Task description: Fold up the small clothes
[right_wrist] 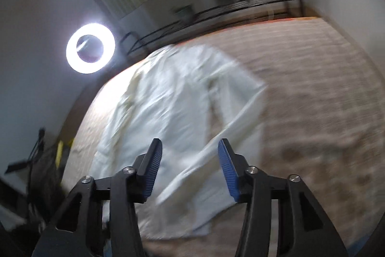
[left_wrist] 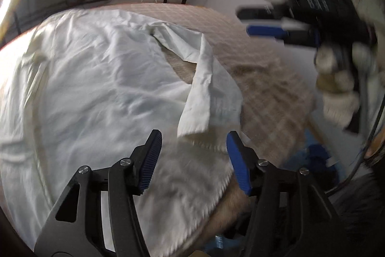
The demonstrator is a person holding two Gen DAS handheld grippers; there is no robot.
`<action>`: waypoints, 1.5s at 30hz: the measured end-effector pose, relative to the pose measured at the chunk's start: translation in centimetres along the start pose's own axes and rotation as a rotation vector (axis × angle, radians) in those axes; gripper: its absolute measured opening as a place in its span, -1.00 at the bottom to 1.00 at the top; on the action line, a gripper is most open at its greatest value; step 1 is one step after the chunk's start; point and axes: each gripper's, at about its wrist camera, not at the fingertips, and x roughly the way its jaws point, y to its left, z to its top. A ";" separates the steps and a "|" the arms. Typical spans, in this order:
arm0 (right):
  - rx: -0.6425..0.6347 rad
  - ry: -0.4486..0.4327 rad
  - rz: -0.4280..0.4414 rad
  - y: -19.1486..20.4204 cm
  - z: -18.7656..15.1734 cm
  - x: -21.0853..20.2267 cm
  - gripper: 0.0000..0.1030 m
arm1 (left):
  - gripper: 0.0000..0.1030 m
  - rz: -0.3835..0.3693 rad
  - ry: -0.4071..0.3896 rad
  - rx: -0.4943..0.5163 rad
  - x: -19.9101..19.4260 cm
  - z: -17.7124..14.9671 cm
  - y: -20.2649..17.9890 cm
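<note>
A white long-sleeved shirt (left_wrist: 101,88) lies spread on a tan patterned bed cover (left_wrist: 264,78). One sleeve (left_wrist: 199,93) is folded over the body, its cuff near my left gripper. My left gripper (left_wrist: 192,136) is open and empty, just above the shirt's near edge. My right gripper (left_wrist: 243,19) shows at upper right of the left wrist view, held by a gloved hand, above the bed and apart from the shirt. In the right wrist view the shirt (right_wrist: 173,112) lies below my open, empty right gripper (right_wrist: 190,143), with the sleeve (right_wrist: 216,146) running diagonally.
A bright ring light (right_wrist: 90,48) stands at the left. A black metal rack (right_wrist: 240,4) stands behind the bed's far edge. Bare bed cover (right_wrist: 312,88) lies right of the shirt. Both views are motion-blurred.
</note>
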 end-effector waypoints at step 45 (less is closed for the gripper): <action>0.113 0.152 -0.175 -2.8 10.6 19.2 -0.62 | -0.98 -0.191 -0.009 -0.267 -0.8 -2.5 3.6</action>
